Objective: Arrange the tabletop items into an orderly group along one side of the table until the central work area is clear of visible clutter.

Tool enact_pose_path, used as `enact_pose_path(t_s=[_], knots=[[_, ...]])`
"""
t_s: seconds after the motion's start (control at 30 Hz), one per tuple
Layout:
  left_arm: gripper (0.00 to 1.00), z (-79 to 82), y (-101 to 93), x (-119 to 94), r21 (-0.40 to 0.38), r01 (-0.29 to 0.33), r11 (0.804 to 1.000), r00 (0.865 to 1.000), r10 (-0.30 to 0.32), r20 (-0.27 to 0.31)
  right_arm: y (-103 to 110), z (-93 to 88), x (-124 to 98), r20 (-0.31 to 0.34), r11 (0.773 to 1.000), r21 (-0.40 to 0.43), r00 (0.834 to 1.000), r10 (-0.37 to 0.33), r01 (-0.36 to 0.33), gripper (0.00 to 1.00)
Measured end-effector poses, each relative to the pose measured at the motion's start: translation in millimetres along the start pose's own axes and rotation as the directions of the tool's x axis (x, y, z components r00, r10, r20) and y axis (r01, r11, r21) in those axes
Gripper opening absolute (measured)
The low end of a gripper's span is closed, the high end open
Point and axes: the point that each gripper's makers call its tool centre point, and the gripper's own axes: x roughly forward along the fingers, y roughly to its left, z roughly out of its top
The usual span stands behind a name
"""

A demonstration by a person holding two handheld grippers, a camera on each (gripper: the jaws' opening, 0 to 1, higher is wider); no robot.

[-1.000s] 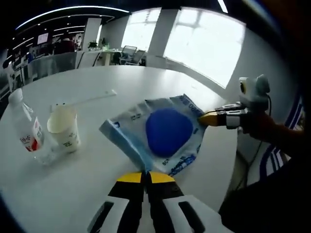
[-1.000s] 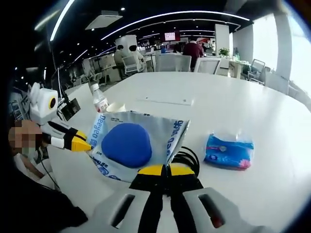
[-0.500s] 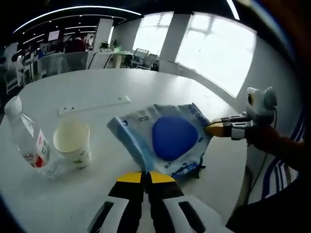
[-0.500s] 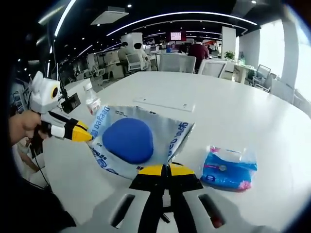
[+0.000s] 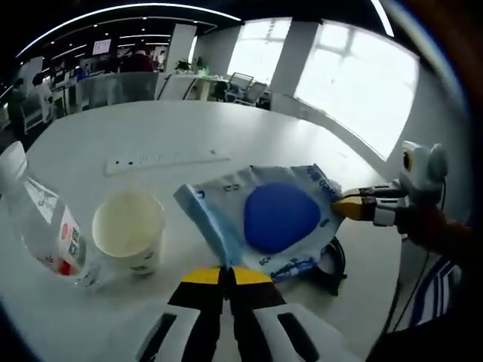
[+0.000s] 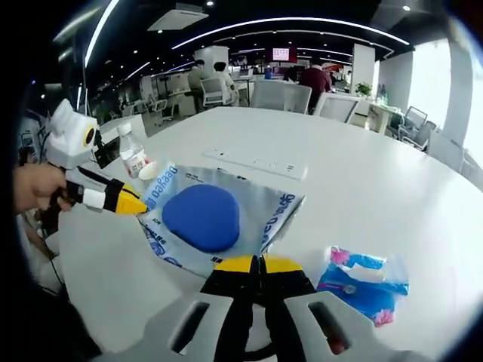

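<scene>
Over the white table point(image 5: 249, 128), both grippers are pinching the blue-and-silver bag point(image 5: 264, 219) with jaws clamped tight on opposite edges, left gripper point(image 5: 224, 273) and right gripper point(image 6: 258, 264), while a paper cup point(image 5: 130, 240) is sitting beside a bottle point(image 5: 41, 234).

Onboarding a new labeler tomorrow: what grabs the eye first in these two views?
The big foil pouch with its blue oval patch, stretched in mid-air between the left gripper and the right gripper, each shut on an edge. In the left gripper view, a paper cup and a clear water bottle stand beside it on the white table; in the right gripper view, a blue tissue pack lies to the right.
</scene>
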Motion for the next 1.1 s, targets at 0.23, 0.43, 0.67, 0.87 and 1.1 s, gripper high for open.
enact_pose_path(t_s=[0.23,0.43,0.67,0.87,1.1], knots=[[0.0,-1.4,7.2,13.8,-0.016,-0.04,0.999,0.999,0.04,-0.005,-3.8,-4.5,14.5,-0.026,1.0,-0.022,0.999,-0.019,0.018,0.0],[0.0,-4.7,12.7,25.1,-0.026,-0.08,0.996,0.997,0.08,-0.014,-7.7,-12.3,30.9,-0.056,0.999,-0.044,0.998,-0.024,0.021,0.0],[0.0,-10.0,18.0,33.3,-0.041,-0.107,0.993,0.994,0.106,-0.025,-8.0,-18.3,39.7,-0.073,0.998,-0.063,0.997,-0.015,0.01,0.0],[0.0,-9.1,22.9,40.6,-0.048,-0.123,0.991,0.992,0.122,-0.014,-11.8,-22.1,51.6,-0.064,0.997,-0.074,0.998,0.006,-0.01,0.0],[0.0,-12.5,28.6,48.7,-0.063,-0.13,0.989,0.991,0.129,-0.022,-11.2,-27.3,61.5,-0.073,0.995,-0.092,0.997,0.024,-0.031,0.0]])
